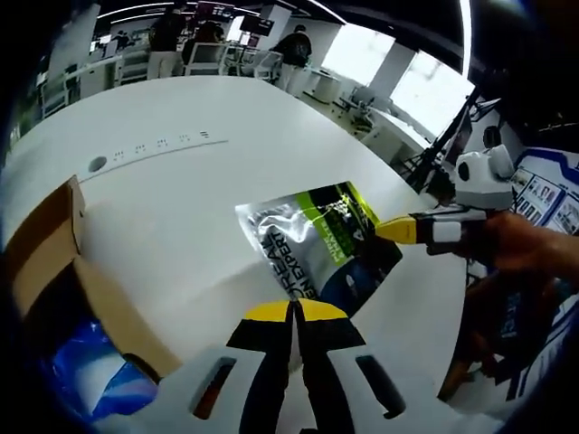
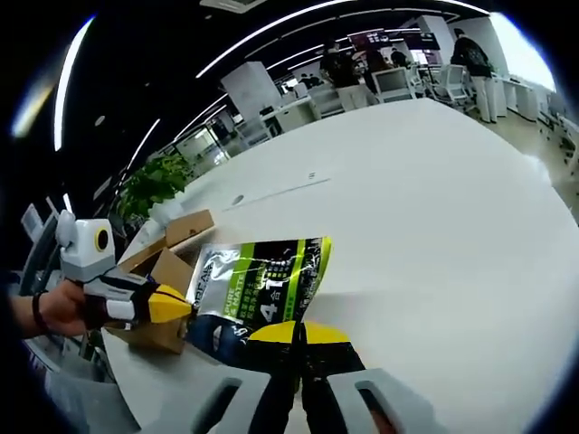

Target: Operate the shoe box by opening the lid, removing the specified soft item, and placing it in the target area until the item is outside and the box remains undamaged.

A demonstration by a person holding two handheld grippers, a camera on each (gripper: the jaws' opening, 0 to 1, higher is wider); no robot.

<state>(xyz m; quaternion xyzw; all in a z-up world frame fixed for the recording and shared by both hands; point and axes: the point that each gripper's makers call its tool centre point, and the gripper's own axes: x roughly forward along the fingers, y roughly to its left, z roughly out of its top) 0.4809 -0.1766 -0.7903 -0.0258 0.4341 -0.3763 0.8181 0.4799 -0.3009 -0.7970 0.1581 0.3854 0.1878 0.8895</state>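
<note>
On the white round table (image 1: 181, 217) lies one silver, green and dark blue foil pouch (image 1: 317, 249), outside one open brown cardboard shoe box (image 1: 63, 271). One crumpled blue plastic bag (image 1: 81, 366) sits inside the box. Two grippers: the left gripper (image 1: 294, 312) has its yellow-tipped jaws closed together, gripping nothing, just beside the pouch's near edge. The right gripper (image 2: 298, 333) is clamped on the pouch's corner. Several people stand by distant desks.
</note>
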